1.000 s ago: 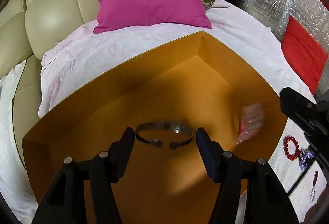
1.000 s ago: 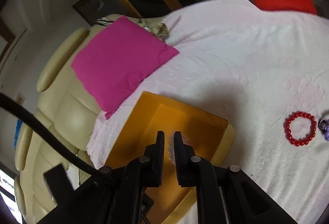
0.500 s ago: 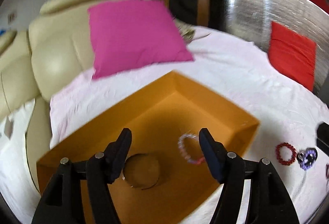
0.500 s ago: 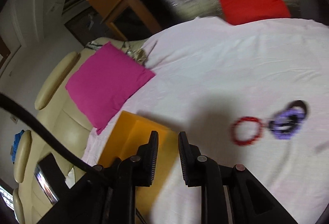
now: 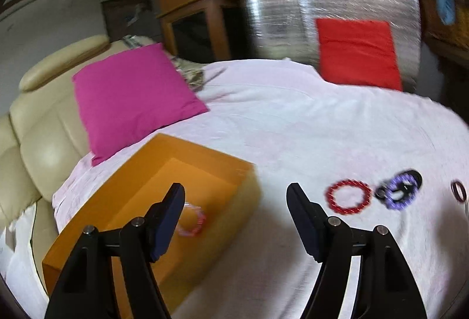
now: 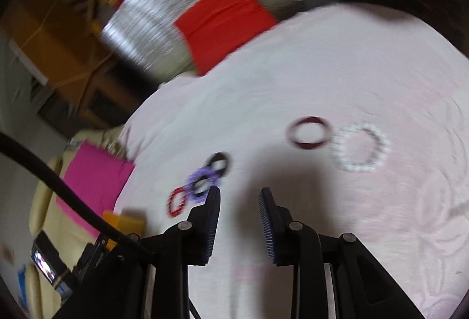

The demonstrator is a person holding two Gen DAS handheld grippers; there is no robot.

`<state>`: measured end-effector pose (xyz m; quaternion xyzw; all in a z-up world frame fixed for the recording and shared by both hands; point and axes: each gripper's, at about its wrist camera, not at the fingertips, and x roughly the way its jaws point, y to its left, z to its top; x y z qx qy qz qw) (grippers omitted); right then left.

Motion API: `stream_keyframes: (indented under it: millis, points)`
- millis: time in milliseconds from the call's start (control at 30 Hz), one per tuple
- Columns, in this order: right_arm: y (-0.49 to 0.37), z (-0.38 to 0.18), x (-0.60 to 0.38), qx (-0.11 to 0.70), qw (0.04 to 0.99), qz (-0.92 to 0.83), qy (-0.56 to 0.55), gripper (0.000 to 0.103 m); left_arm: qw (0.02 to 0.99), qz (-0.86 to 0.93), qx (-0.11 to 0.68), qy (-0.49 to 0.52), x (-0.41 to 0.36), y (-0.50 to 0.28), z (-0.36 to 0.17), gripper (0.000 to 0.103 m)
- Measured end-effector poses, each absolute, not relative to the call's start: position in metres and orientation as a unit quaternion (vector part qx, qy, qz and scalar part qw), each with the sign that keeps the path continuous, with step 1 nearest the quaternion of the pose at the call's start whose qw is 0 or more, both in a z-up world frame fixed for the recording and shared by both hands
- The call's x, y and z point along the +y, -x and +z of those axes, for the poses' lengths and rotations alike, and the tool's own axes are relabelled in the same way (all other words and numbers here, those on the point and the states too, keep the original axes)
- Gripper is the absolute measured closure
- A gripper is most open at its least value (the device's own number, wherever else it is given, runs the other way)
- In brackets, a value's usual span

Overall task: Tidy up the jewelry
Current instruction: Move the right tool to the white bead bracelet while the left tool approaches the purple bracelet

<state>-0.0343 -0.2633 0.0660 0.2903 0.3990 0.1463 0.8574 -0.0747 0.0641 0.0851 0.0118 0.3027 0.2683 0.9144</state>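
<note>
Reaching for more jewelry, both claws, left claw [image 5: 234, 219] and right claw [image 6: 239, 219], are opening and empty; pink bracelet [image 5: 192, 219] lies in box [image 5: 205, 154], so next grab the bed's [image 6: 322, 69] maroon ring [image 6: 309, 132].

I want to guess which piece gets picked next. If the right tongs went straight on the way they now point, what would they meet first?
Probably just the bare white bedcover. The right tongs, empty and opening, aim at the gap between the purple bracelet and the dark red bangle; depth is unclear.
</note>
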Motion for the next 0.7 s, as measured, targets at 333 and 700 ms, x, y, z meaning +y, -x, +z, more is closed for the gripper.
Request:
stream_keyframes:
  millis: [333,700]
  points:
    - [0.021,0.054,-0.333,0.421,0.829,0.094,-0.355,0.071,0.911,0.208,0.352,-0.063,0.021,0.047,0.061,0.030]
    - [0.016,0.030,-0.381,0.440,0.808,0.032,-0.390,0.071,0.916,0.131,0.378,-0.018,0.011,0.025,0.050,0.030]
